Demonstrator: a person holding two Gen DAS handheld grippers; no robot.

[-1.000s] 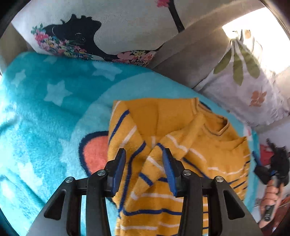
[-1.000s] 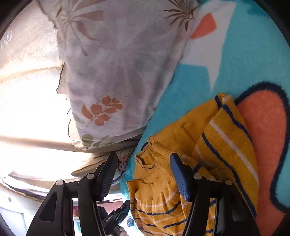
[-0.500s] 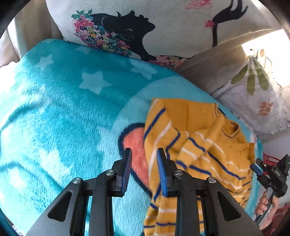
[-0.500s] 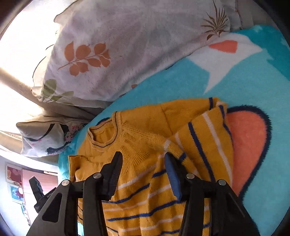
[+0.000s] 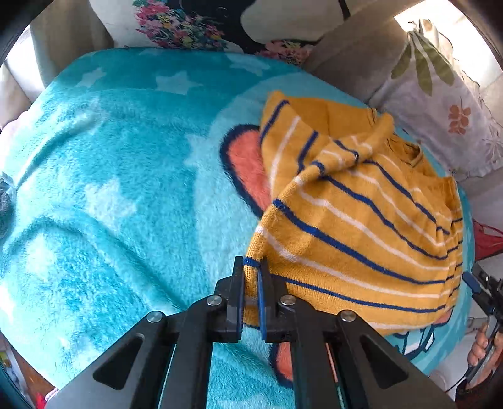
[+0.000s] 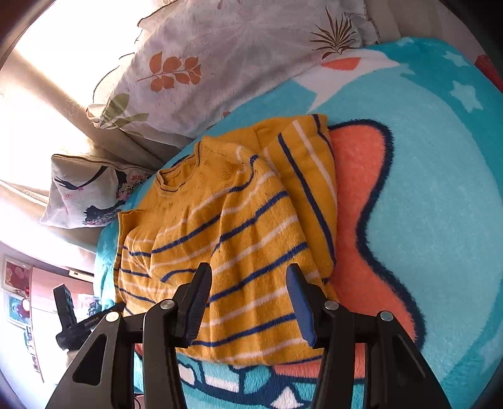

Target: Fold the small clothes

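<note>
A small yellow sweater with blue and white stripes lies on a turquoise fleece blanket, one sleeve folded across its front. My left gripper is shut on the sweater's near left hem corner, which is lifted off the blanket. In the right wrist view the sweater lies collar away from me. My right gripper is open and hovers over the sweater's lower hem, holding nothing.
A leaf-print pillow and a pillow with a black silhouette print lean on the beige sofa back. A hand holding a black device shows at the blanket's right edge. The blanket extends right of the sweater.
My left gripper moved to the sweater's hem corner and closed on it, lifting it. My right gripper pulled back from the collar to above the lower hem, still open.
</note>
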